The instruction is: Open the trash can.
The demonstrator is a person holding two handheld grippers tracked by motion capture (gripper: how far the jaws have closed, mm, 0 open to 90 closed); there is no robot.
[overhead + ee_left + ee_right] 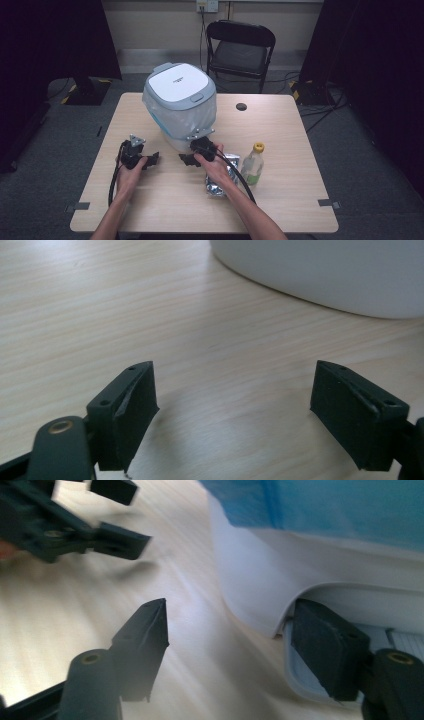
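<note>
A: How were the hands placed?

B: Both forearms came in from the near edge of the table (150,210). The left gripper (152,160) pointed right, jaws apart over bare wood, gripping nothing. The right gripper (187,159) pointed left, jaws open and empty, one beside the bin's base.

A: And the bin?

B: The lidded bin (180,102) stood just beyond both grippers, centre-far.

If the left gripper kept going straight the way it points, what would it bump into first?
Probably the white bin. In the left gripper view, the left gripper has open jaws with bare table between them, and the bin's rounded base is straight ahead. How far off it is, I cannot tell.
</note>
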